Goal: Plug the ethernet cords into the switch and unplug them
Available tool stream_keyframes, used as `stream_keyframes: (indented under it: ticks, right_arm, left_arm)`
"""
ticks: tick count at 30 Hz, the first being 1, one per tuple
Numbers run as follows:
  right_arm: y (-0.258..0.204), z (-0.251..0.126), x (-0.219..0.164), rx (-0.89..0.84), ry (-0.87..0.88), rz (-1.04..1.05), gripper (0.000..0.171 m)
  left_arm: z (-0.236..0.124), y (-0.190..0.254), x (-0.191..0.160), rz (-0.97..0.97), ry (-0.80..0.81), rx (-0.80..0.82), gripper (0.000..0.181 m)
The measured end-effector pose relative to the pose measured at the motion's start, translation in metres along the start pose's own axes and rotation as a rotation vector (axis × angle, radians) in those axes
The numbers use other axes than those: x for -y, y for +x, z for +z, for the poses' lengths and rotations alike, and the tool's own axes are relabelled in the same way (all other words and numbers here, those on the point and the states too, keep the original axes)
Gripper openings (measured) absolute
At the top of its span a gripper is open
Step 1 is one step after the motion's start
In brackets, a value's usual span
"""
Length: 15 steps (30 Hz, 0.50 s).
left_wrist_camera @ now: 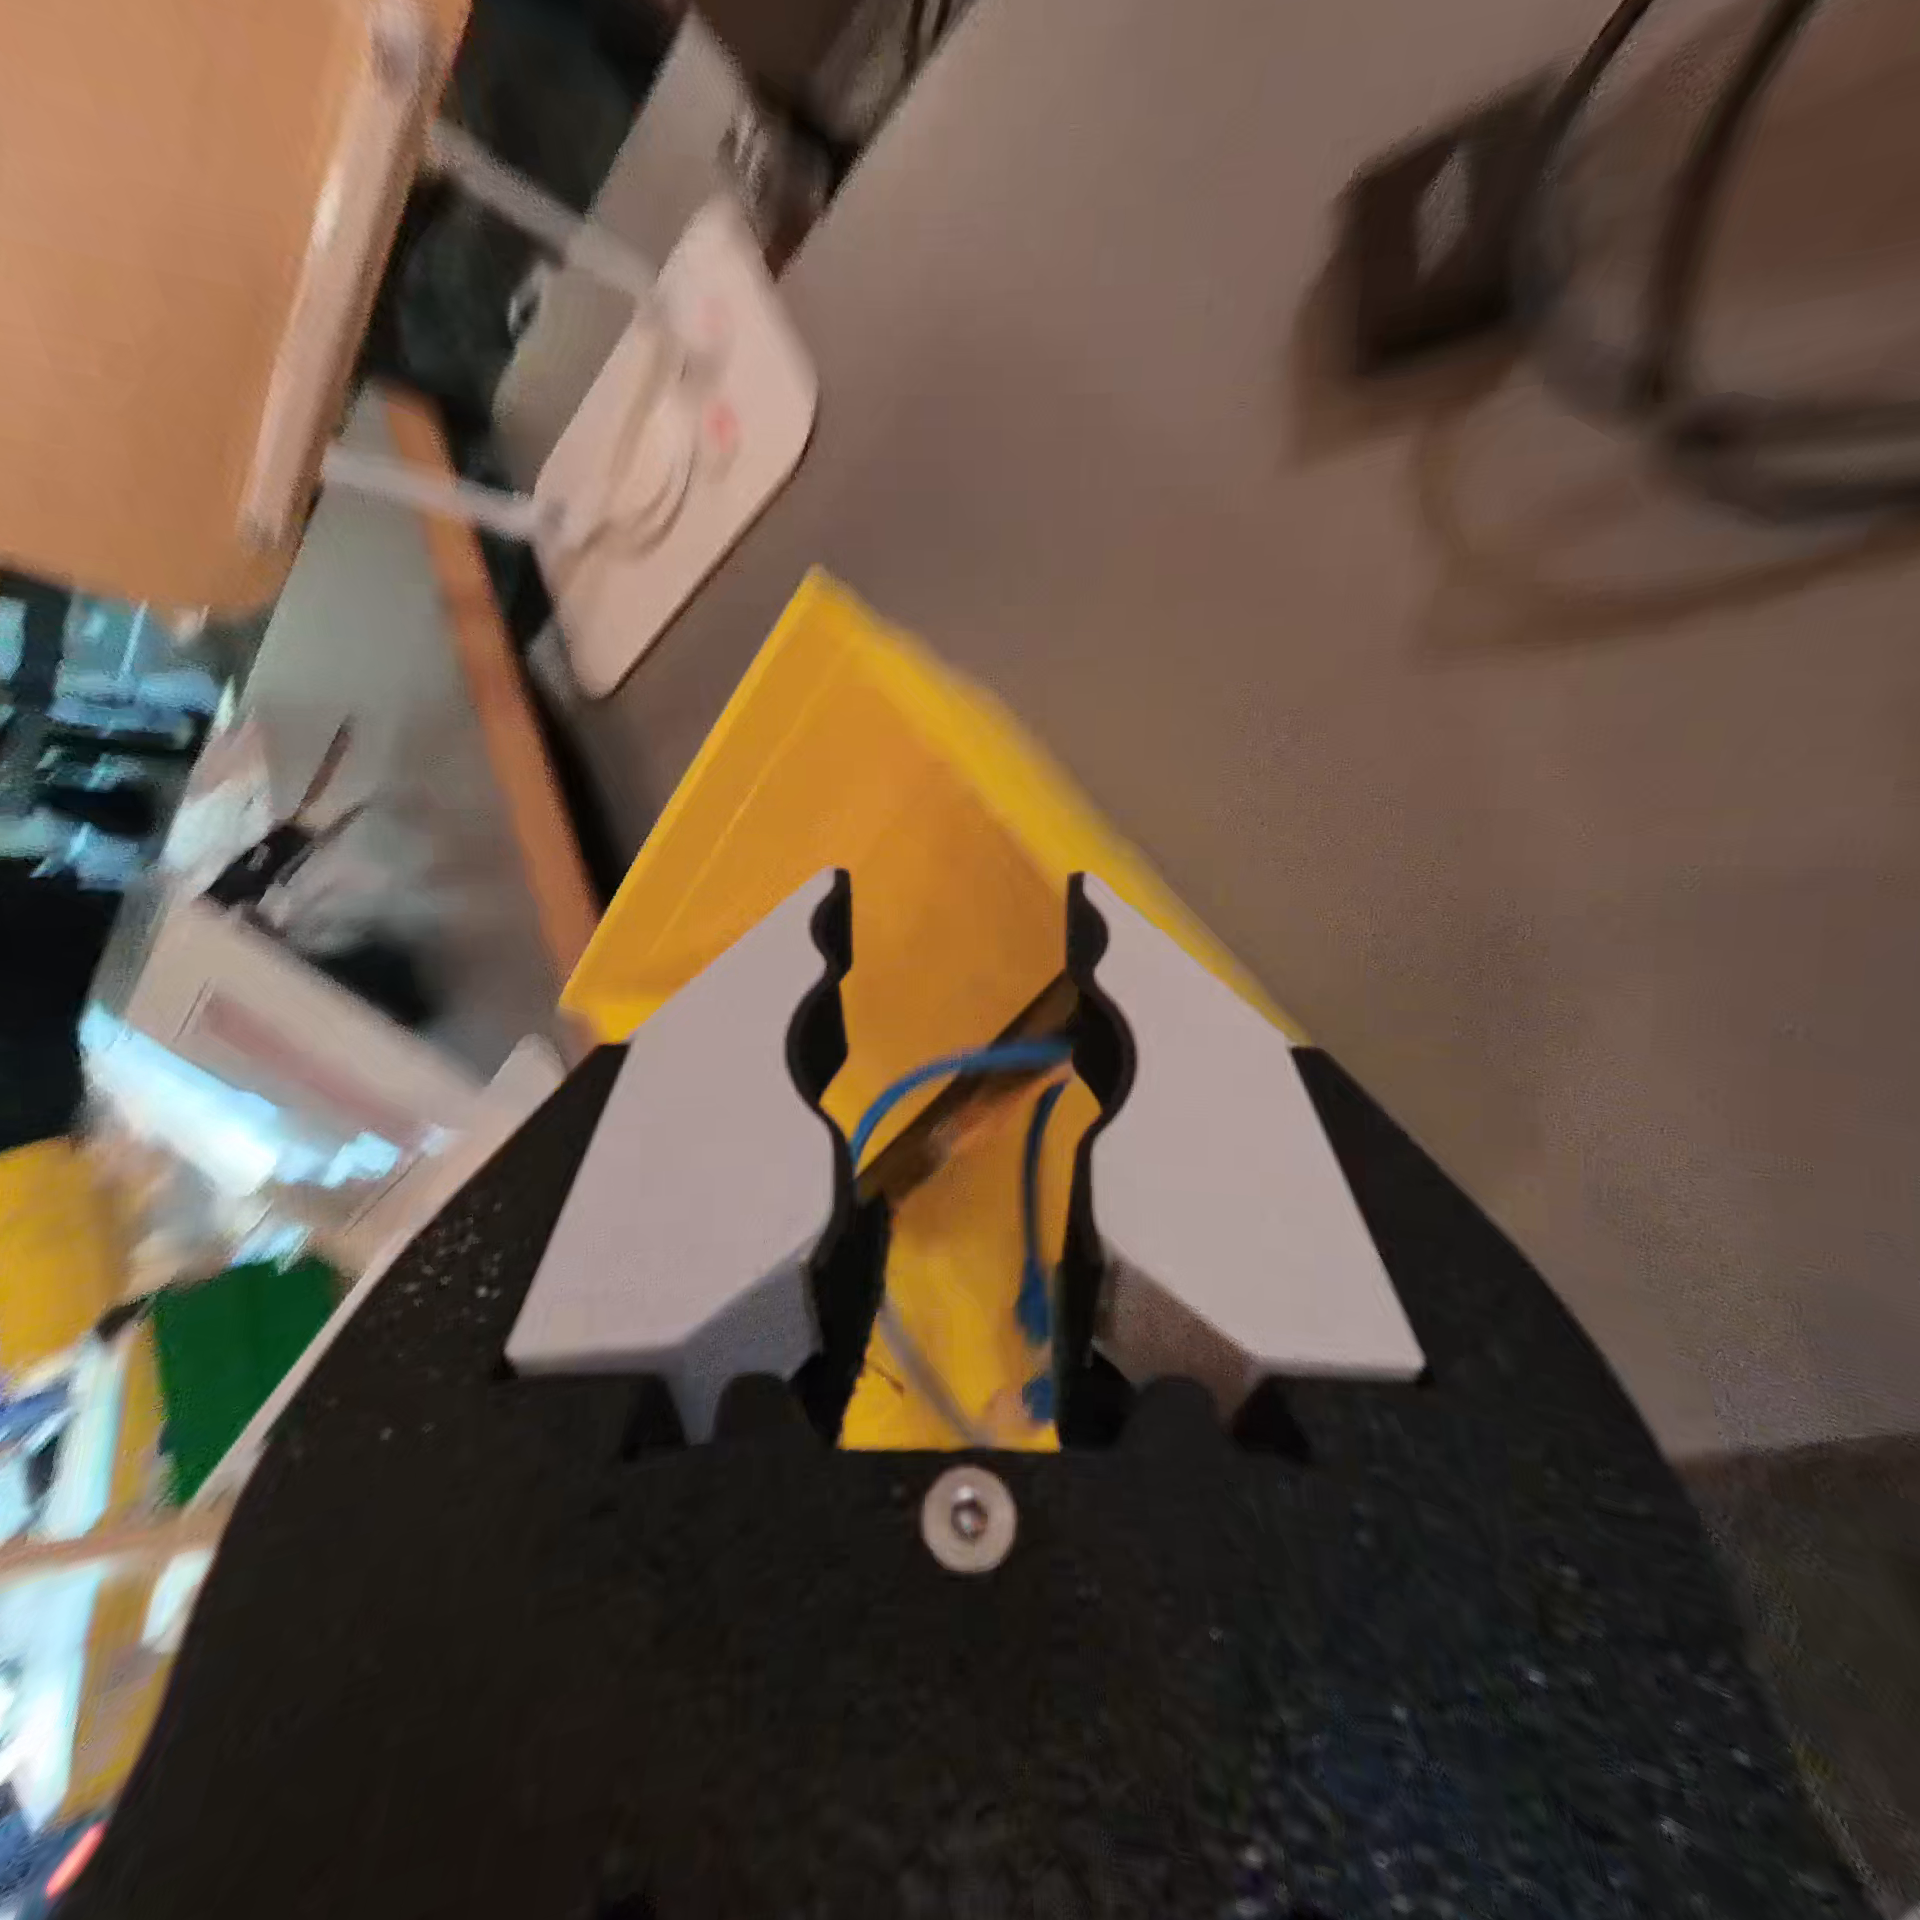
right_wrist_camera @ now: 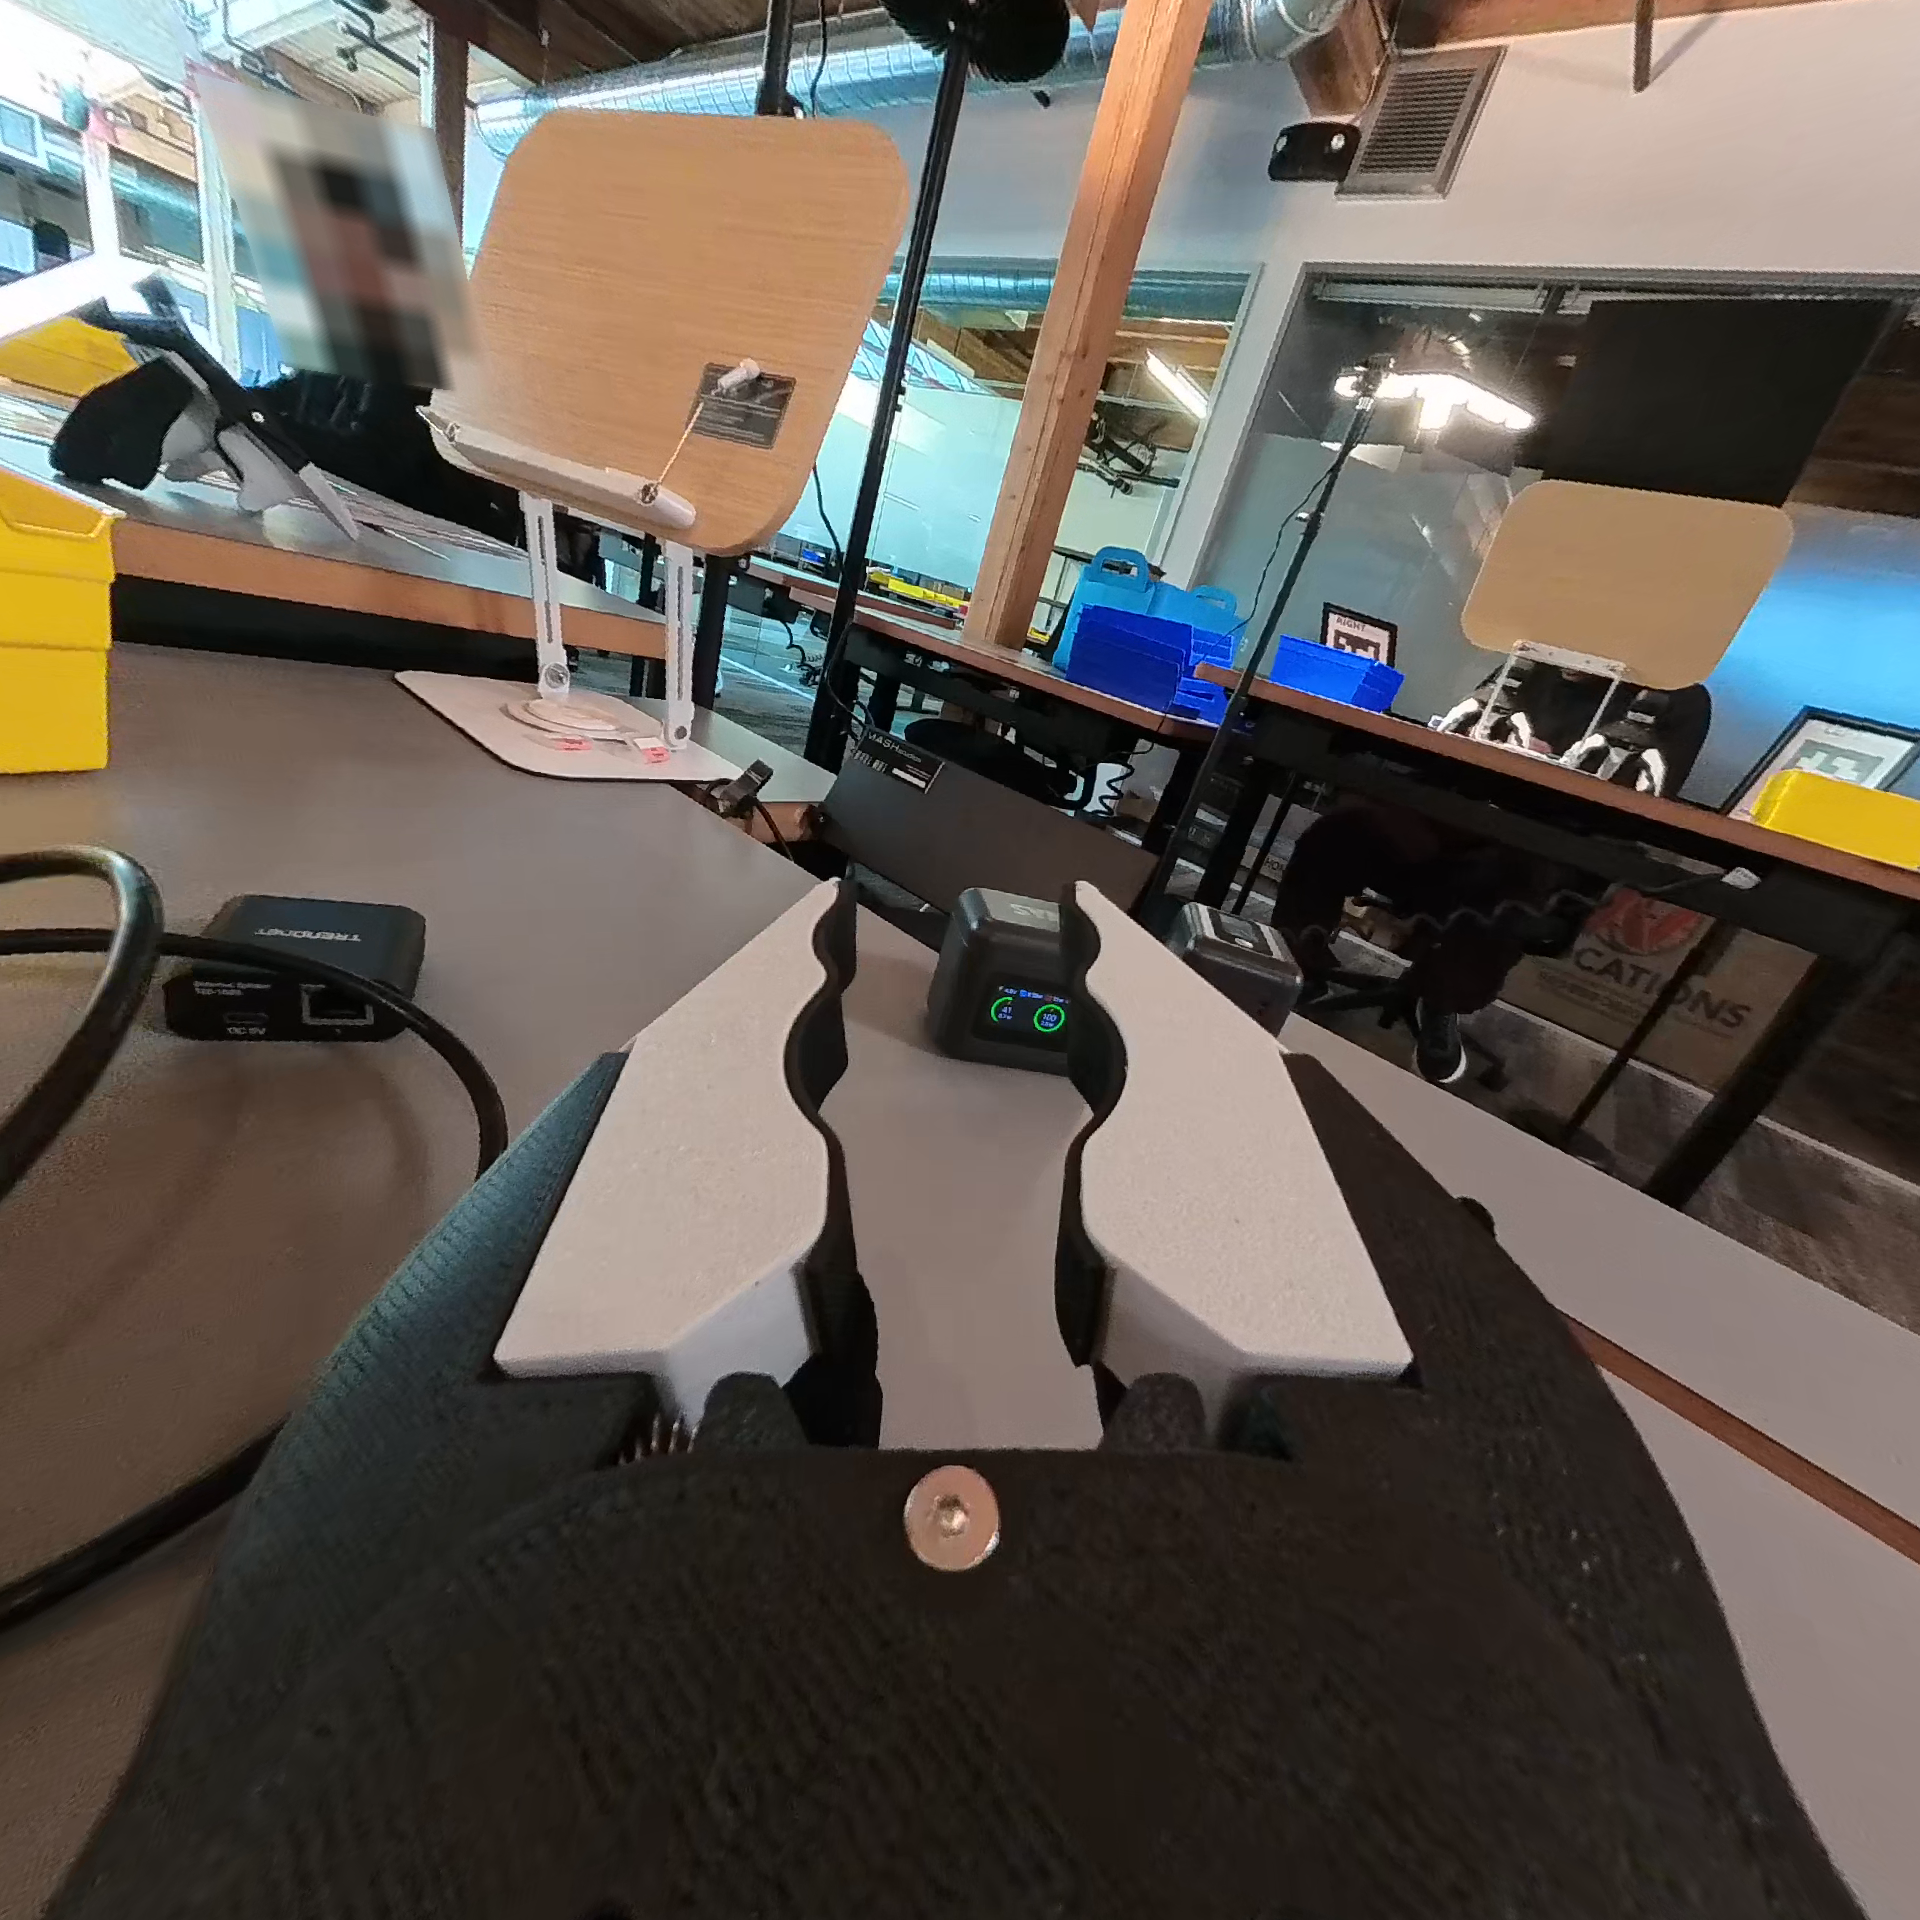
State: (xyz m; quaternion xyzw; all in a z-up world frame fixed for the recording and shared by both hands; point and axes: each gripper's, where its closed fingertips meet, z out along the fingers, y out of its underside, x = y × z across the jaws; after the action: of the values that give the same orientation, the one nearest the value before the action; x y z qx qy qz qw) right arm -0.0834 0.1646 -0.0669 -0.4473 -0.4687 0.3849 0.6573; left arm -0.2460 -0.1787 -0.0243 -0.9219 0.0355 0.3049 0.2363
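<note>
In the right wrist view a small black switch lies on the grey table at the left, one port facing me, with a thick black cord looping past it. My right gripper is open and empty, low over the table, right of the switch. In the blurred left wrist view my left gripper is open and empty above a yellow bin holding thin blue cords. The switch and black cord show blurred at the upper right.
A small black device with a lit screen stands just beyond my right fingertips, another dark block beside it. A wooden board on a white stand is at the back; its base shows in the left view. A yellow bin sits far left.
</note>
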Motion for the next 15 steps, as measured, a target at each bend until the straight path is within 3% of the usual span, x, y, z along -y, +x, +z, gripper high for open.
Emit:
stream_keyframes:
  ticks: [1, 4, 7, 15]
  right_arm:
    - [0.000, 0.000, 0.000, 0.000, -0.001, 0.002, 0.038]
    - [0.001, 0.000, 0.000, -0.001, -0.001, 0.009, 0.038]
    - [0.001, 0.000, -0.001, 0.002, -0.003, 0.007, 0.038]
    - [0.000, -0.001, -0.001, 0.005, -0.004, 0.000, 0.038]
  left_arm:
    - [0.003, -0.011, -0.023, 0.009, -0.077, 0.016, 0.038]
    - [0.015, -0.019, -0.075, -0.026, -0.219, -0.079, 0.033]
    - [0.029, -0.020, -0.097, -0.011, -0.246, -0.140, 0.027]
    - [0.054, 0.006, -0.086, 0.133, -0.259, -0.323, 0.029]
